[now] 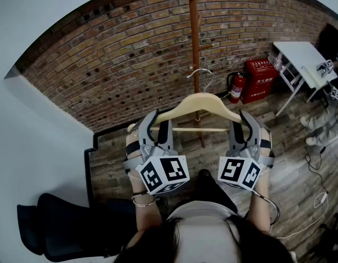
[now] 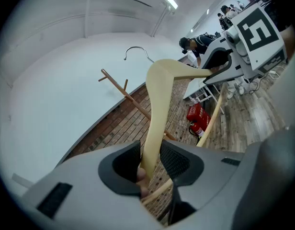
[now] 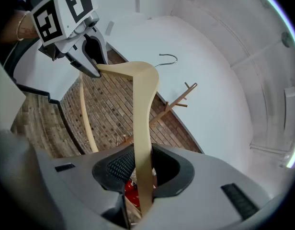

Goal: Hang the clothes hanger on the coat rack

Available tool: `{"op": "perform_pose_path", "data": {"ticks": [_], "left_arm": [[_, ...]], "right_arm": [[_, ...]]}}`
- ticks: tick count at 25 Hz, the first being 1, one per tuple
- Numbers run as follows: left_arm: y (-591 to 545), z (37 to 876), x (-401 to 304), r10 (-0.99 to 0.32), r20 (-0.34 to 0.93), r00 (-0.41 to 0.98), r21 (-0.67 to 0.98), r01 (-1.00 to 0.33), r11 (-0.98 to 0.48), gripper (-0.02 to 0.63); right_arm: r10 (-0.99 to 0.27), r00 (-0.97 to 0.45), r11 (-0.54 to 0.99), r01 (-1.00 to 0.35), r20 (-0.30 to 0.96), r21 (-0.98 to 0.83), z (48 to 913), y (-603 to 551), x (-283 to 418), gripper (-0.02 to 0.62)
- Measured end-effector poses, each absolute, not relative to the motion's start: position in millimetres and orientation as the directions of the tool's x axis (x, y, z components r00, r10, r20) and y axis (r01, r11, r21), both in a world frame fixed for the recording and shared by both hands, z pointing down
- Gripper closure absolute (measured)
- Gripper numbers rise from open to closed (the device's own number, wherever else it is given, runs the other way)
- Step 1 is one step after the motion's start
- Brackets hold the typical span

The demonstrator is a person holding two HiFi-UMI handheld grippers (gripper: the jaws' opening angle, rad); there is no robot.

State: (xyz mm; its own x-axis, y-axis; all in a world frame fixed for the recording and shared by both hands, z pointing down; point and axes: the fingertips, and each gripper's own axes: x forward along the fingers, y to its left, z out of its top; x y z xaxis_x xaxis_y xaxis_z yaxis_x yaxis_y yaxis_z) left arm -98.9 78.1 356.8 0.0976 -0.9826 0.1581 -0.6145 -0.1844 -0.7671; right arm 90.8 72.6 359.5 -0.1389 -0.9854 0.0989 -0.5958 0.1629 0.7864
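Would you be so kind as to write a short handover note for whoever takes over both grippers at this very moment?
Left gripper: shut on the left end of the hanger.
Right gripper: shut on its right end.
Hanger: held roughly level in the air in front of the coat rack. Its metal hook hangs free, on no peg.
Done: the hanger is in hand and facing the rack.
Left: lift the hook over a peg, let it settle, then open both grippers and back away.
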Motion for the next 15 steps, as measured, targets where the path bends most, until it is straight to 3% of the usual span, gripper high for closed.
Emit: {"op": "perform_pose_path", "data": {"ticks": [15], "left_arm": [[13.7,355.0,-99.0,-0.979,0.186,0.085,-0.752,-0.629,-0.197,0.477]], "right_arm": [[-0.984,-0.138,0.175,-0.601,0.115,0.78,365.5,7.6,89.2,0.482]]}}
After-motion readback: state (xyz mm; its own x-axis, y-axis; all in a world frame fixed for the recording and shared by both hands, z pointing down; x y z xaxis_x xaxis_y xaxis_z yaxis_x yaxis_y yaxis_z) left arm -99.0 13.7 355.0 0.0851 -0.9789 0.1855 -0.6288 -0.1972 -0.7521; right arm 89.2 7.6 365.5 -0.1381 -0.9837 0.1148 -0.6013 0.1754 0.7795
